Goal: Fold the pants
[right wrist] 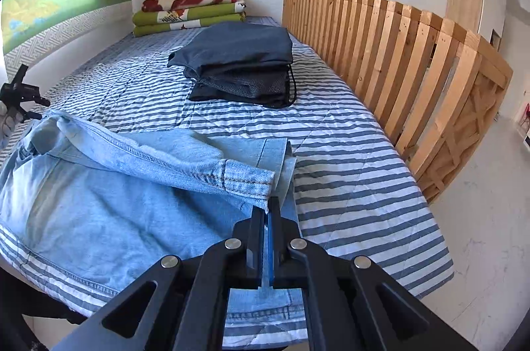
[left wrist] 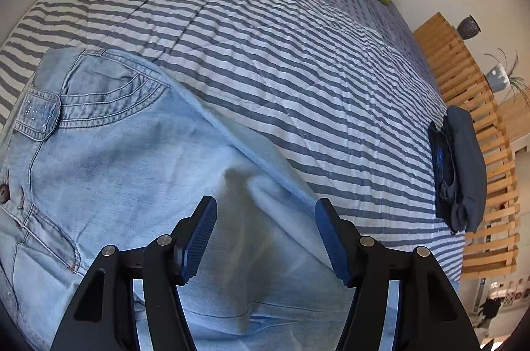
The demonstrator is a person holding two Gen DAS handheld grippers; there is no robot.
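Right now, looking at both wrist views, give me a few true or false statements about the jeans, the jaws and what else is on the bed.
1. The right gripper is shut on the light blue denim jeans' hem. True.
2. The left gripper grips the jeans. False: its jaws stand open above the denim.
3. A folded dark navy garment lies on the striped quilt. True.
4. The green floral blanket covers the jeans. False: it sits folded at the bed's far end.

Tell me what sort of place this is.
Most likely a bedroom: light blue jeans lie on a bed with a striped quilt, folded blankets are stacked by the wall, and a wooden slatted rail runs alongside.
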